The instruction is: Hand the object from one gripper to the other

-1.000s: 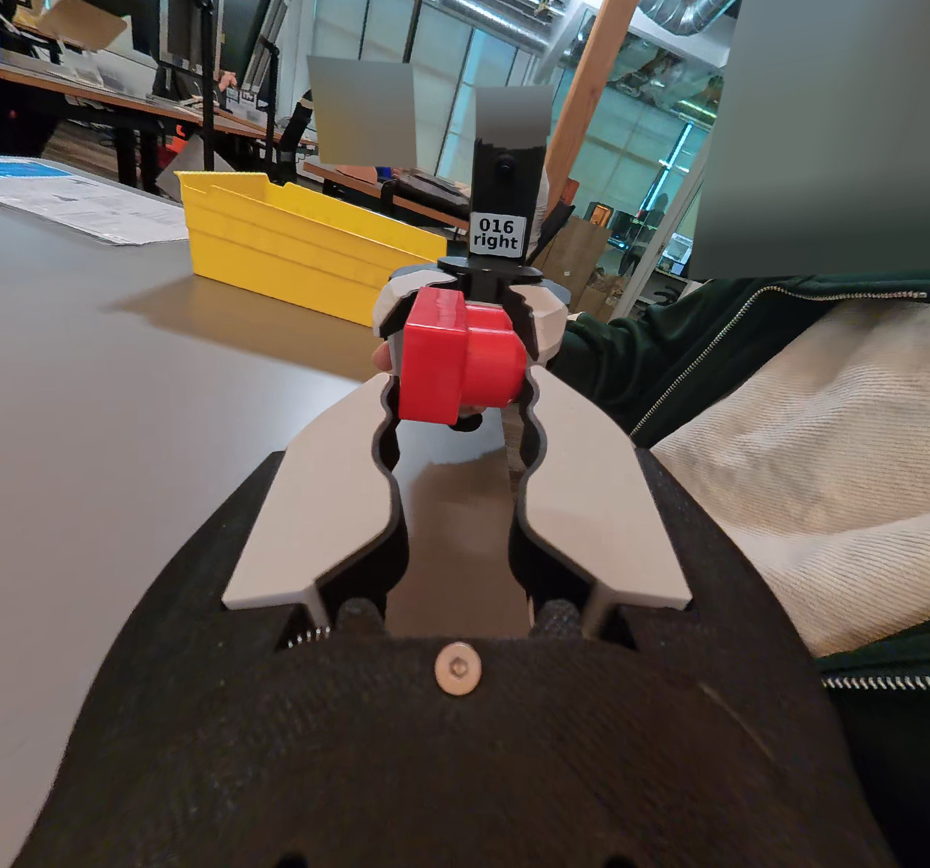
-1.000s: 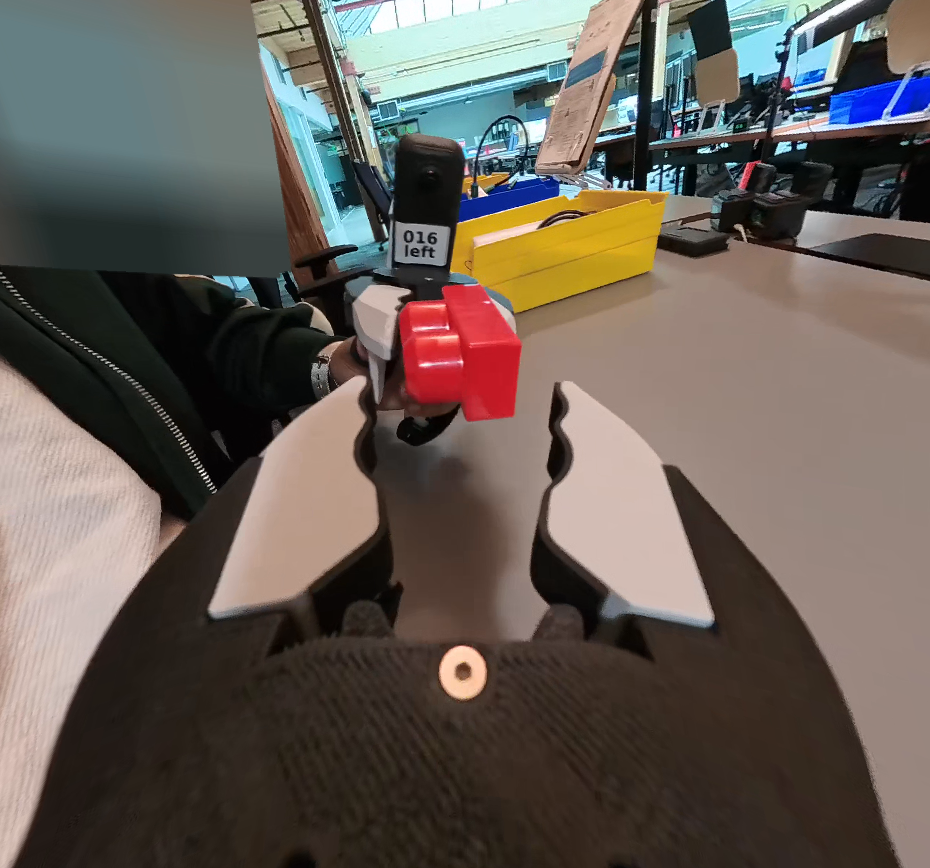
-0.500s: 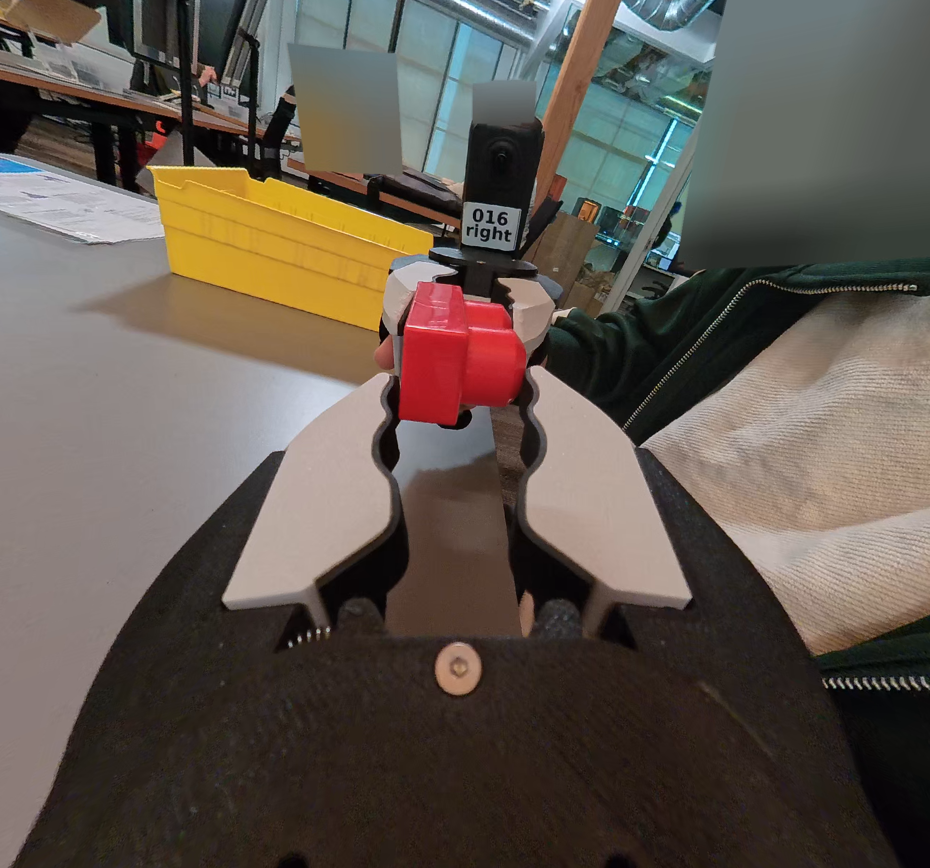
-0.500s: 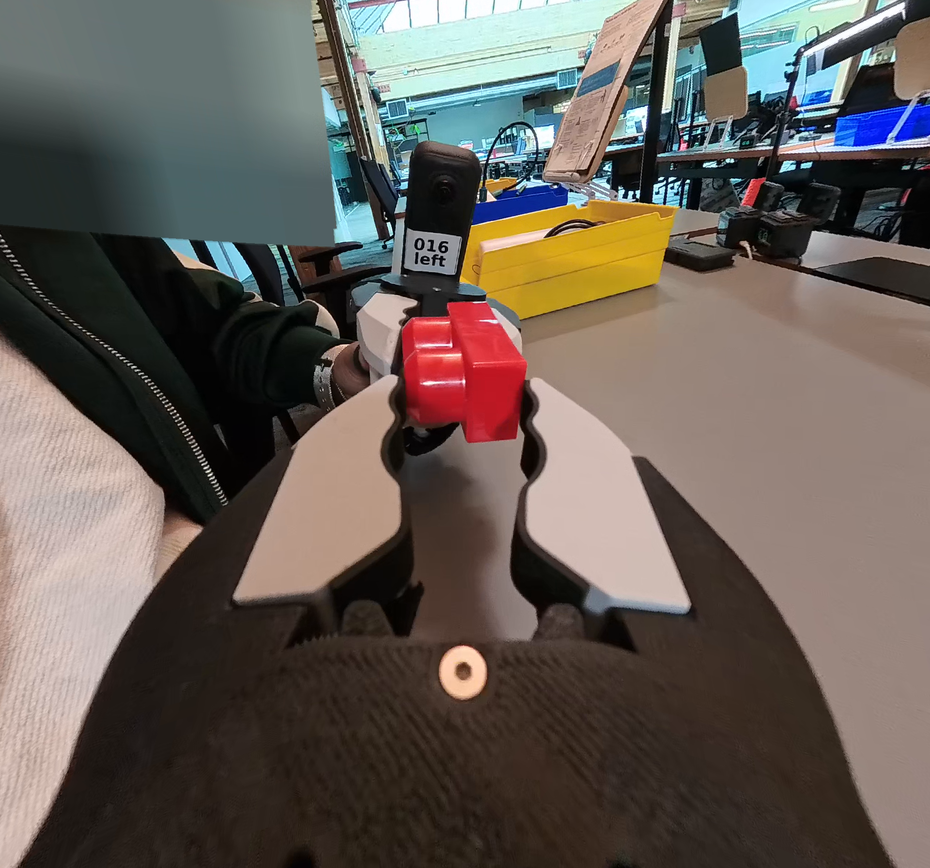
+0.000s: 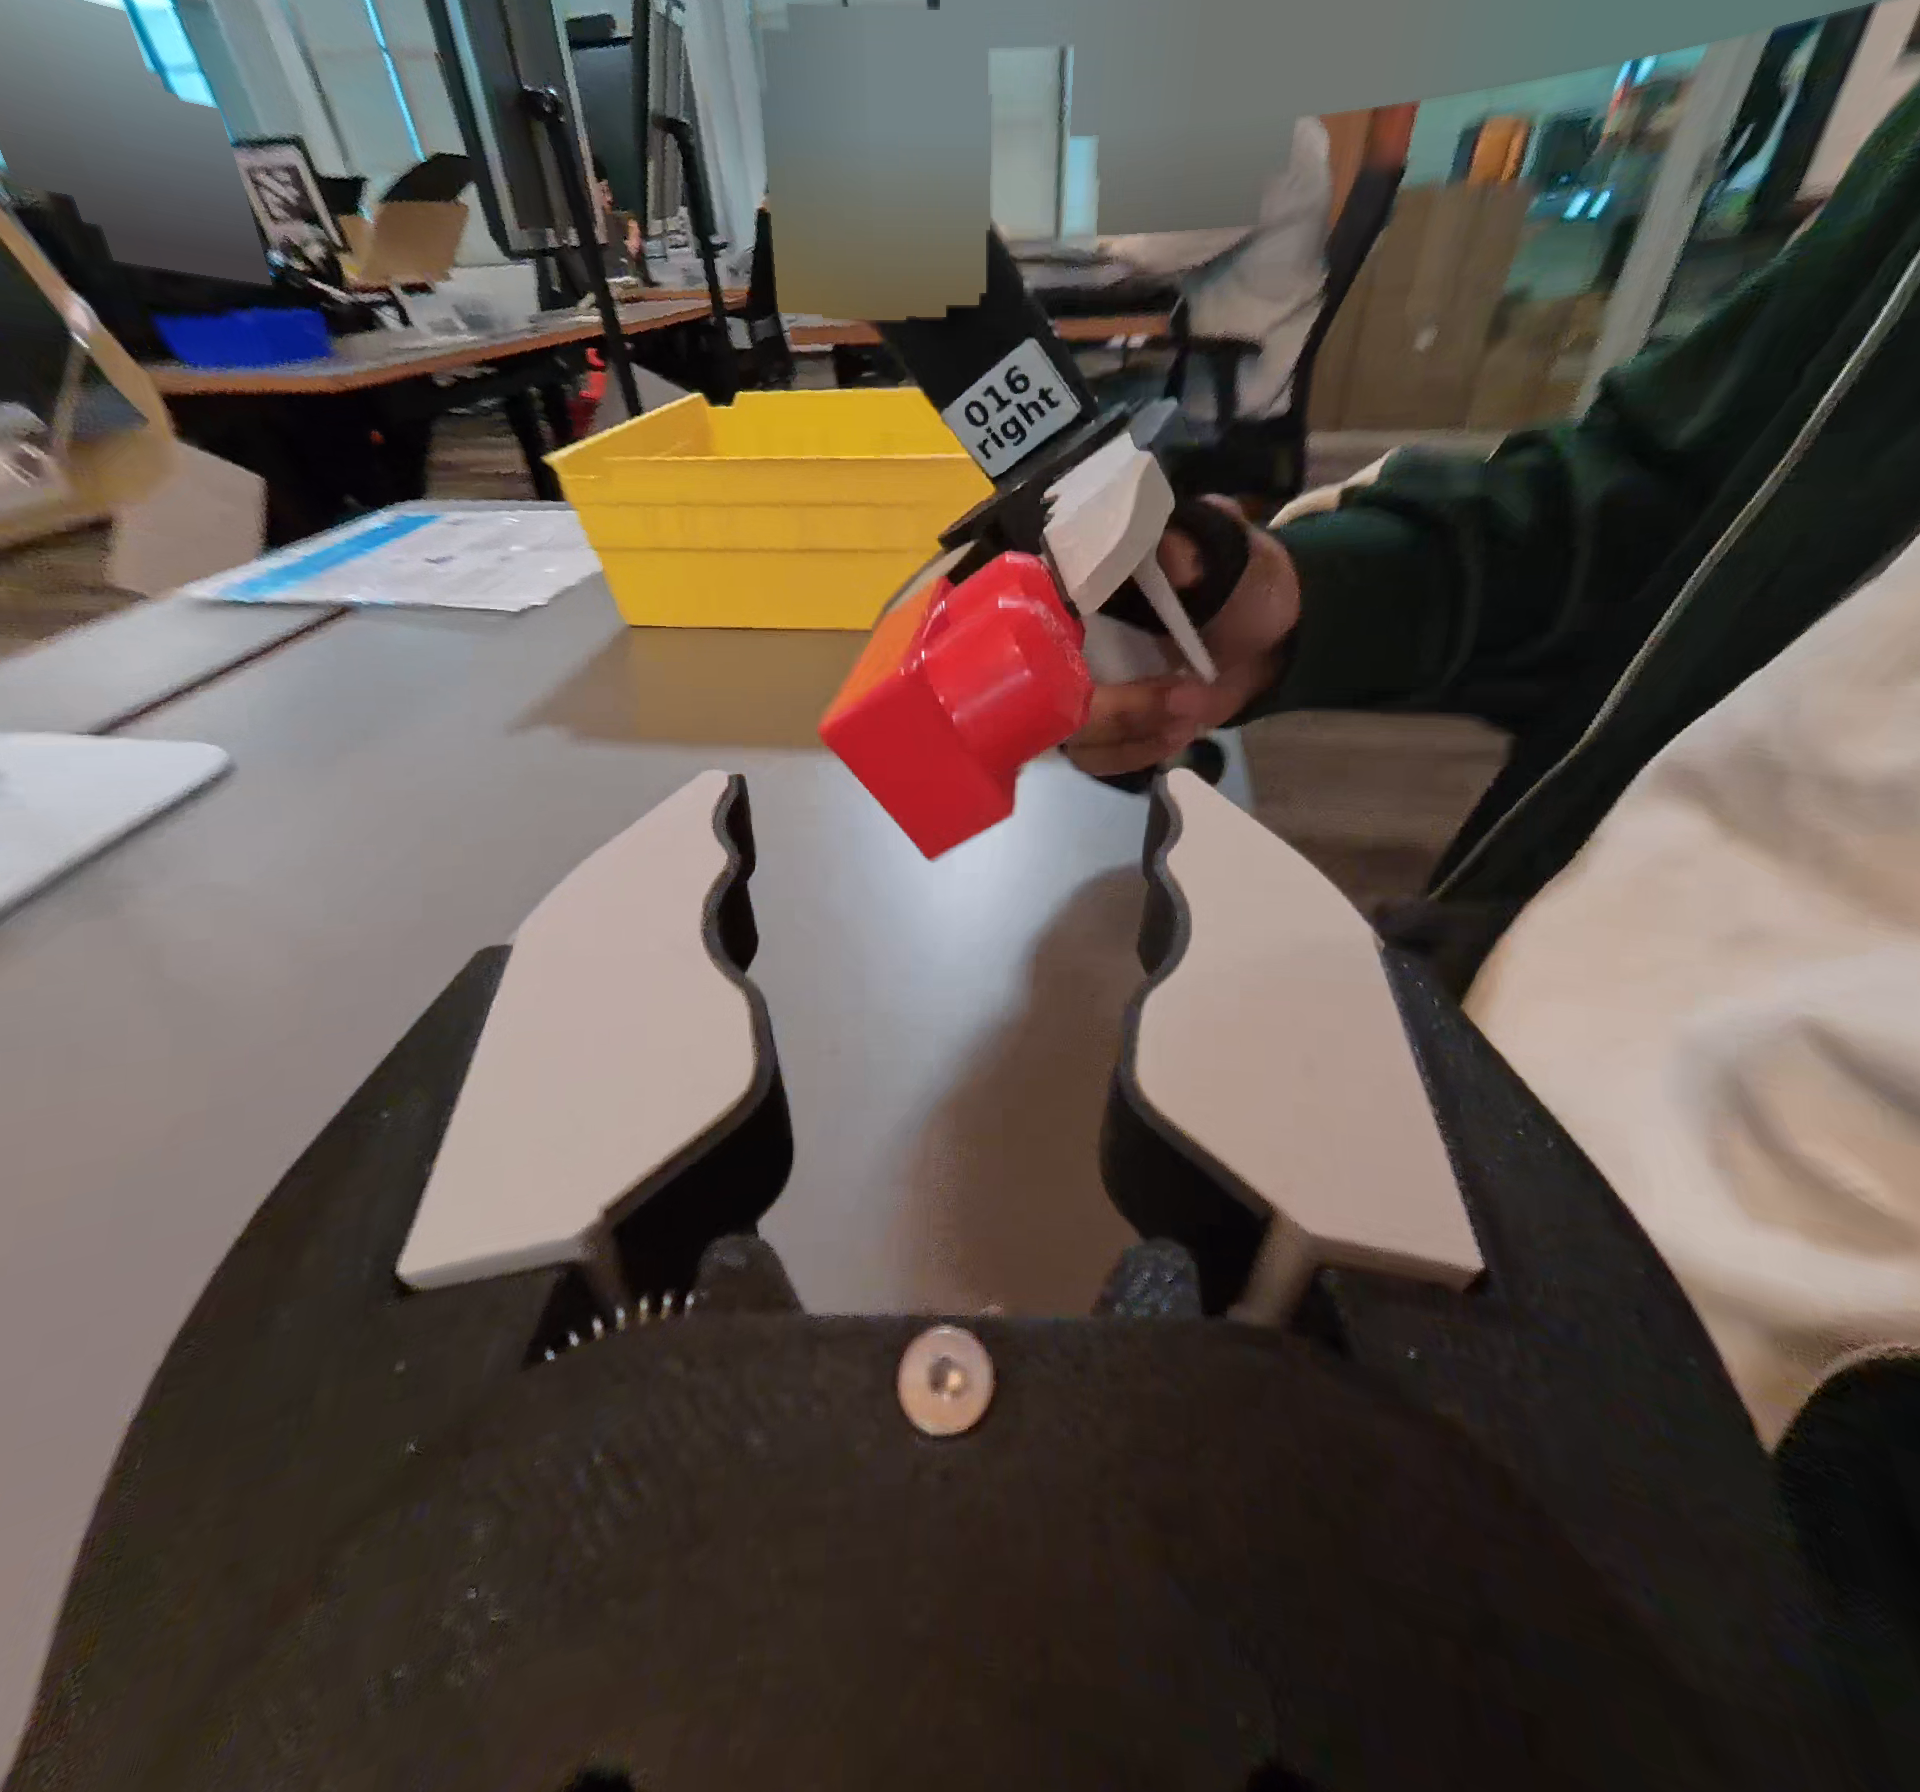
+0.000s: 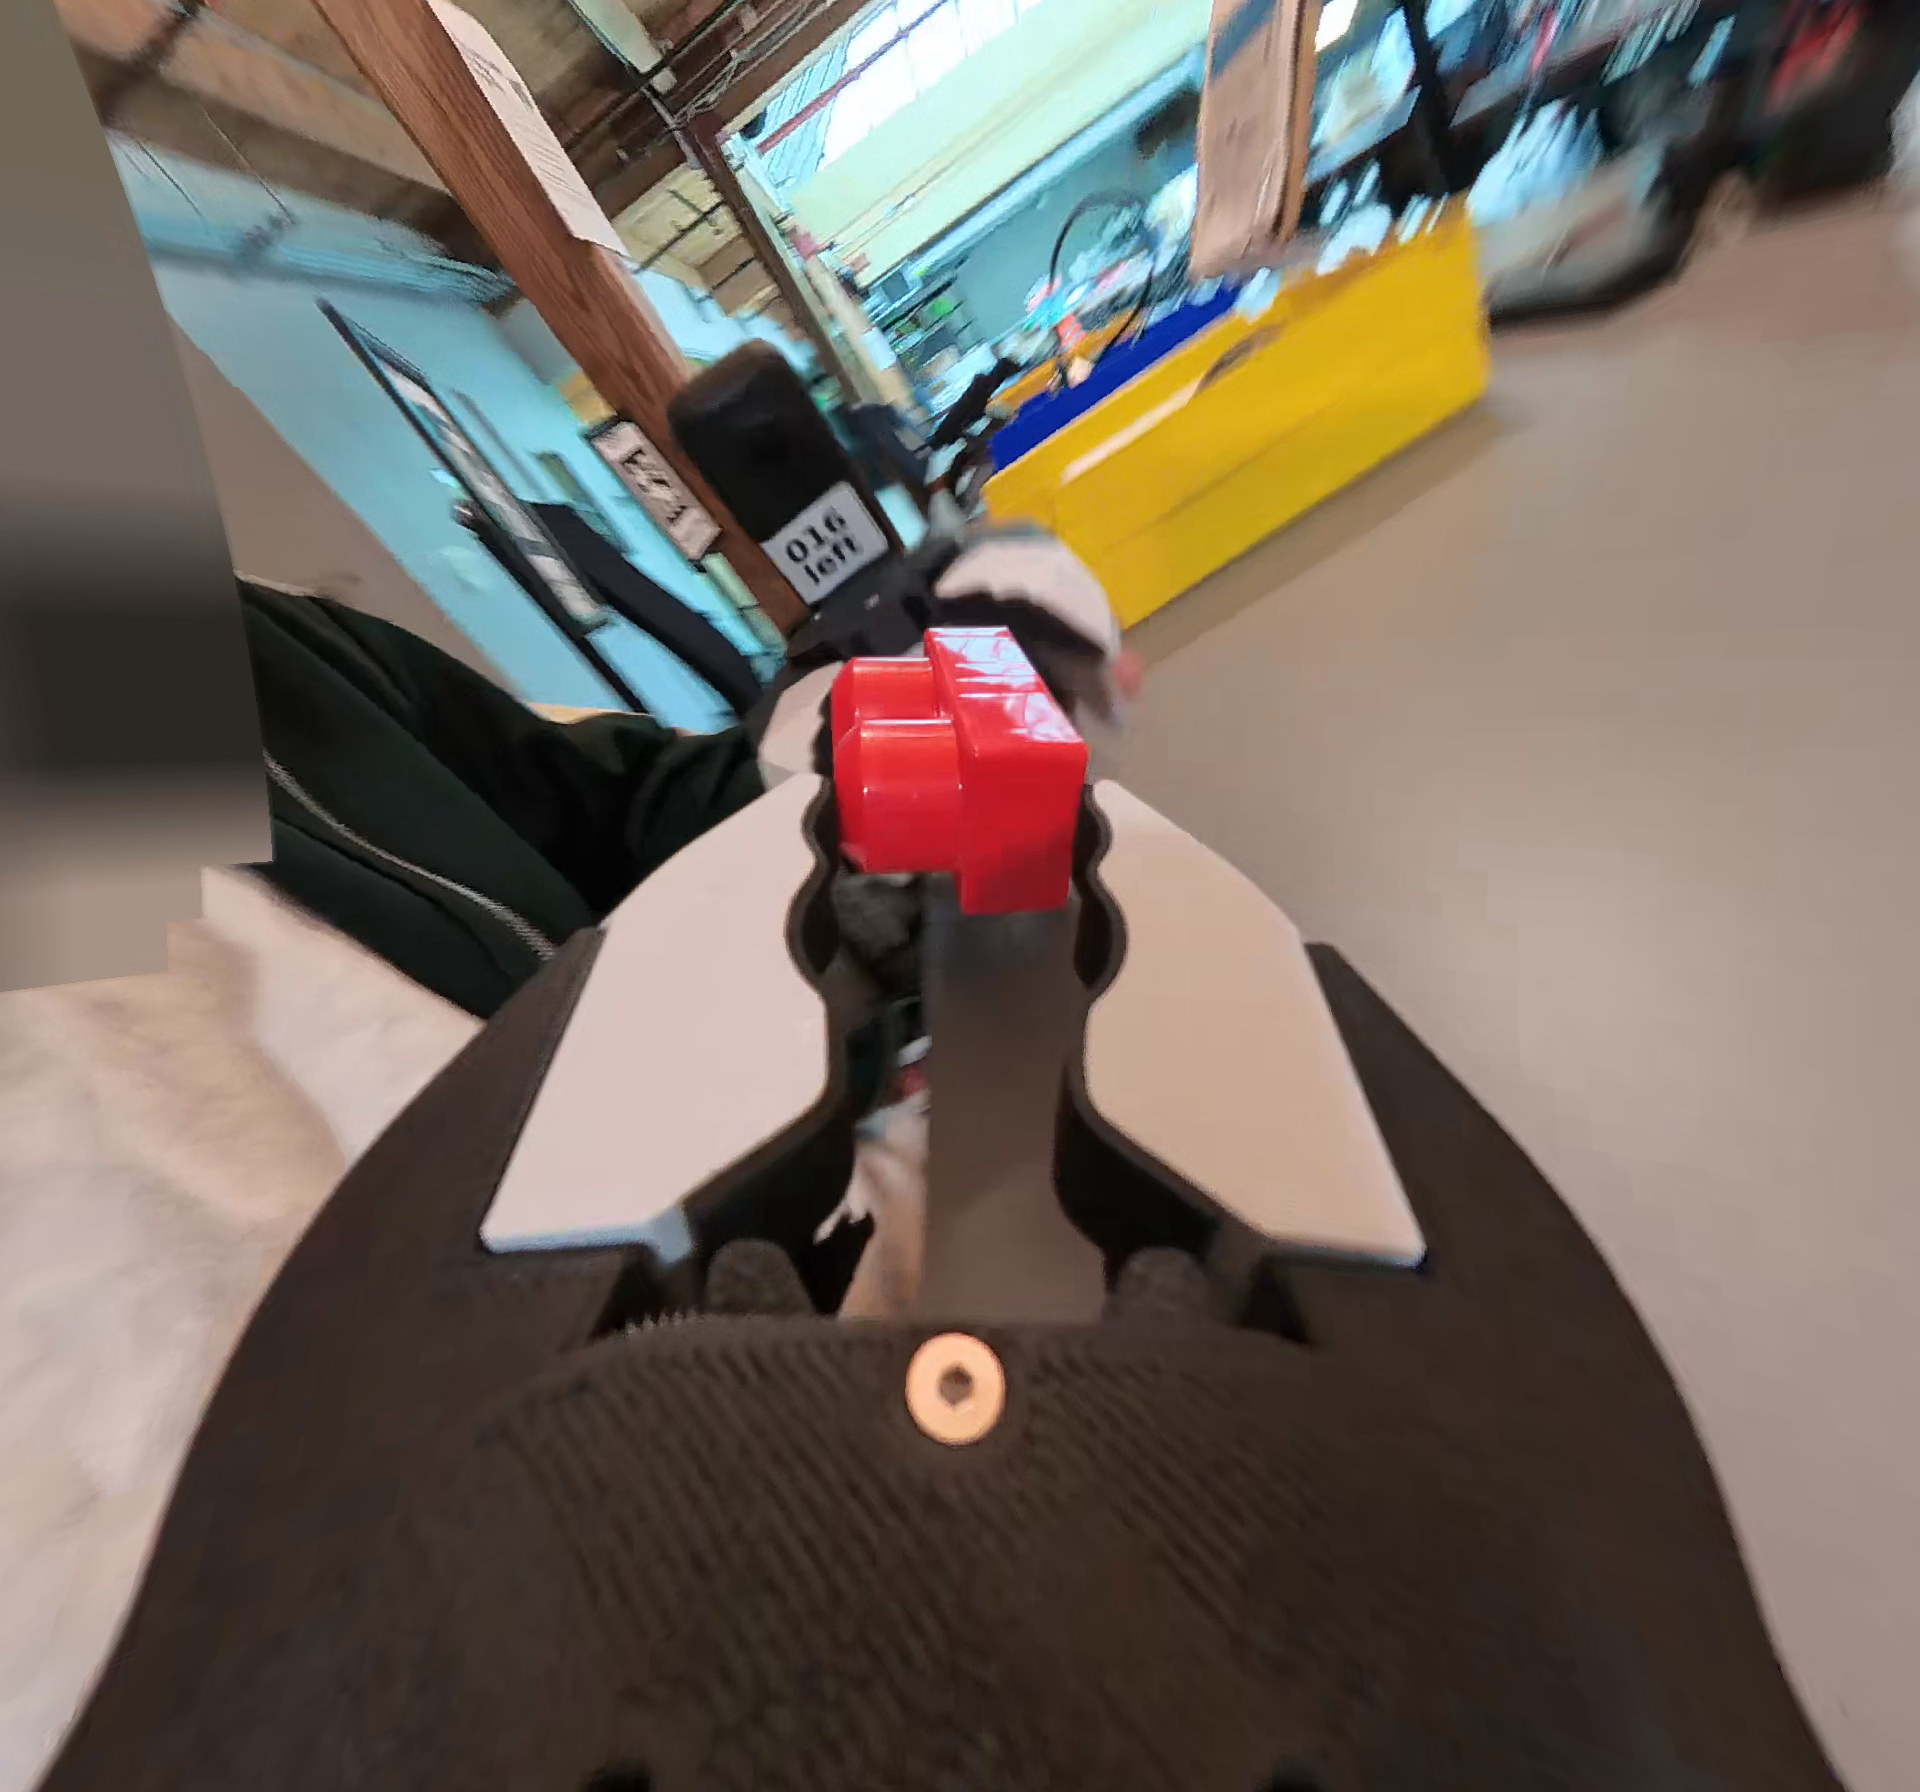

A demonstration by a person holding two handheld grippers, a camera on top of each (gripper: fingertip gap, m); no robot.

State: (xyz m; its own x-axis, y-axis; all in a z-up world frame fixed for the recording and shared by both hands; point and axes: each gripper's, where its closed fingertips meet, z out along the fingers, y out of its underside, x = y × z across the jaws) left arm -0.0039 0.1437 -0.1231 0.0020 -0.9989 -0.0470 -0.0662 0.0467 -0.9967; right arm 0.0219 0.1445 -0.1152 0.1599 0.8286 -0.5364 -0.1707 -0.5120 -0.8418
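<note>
One red block (image 6: 956, 766) — R gripper (image 6: 951, 823) clamps it; L gripper (image 5: 945, 797) spread, empty.

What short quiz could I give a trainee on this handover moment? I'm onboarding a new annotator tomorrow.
1. True or false: the left hand-held gripper grips the red block.
2. Which holds the block? A) left B) right hand-held gripper C) neither
3. Fill in: behind the block on the table stands a ____ bin.

Key: 1 false; its fingers are spread and empty. 2 B. 3 yellow.
</note>
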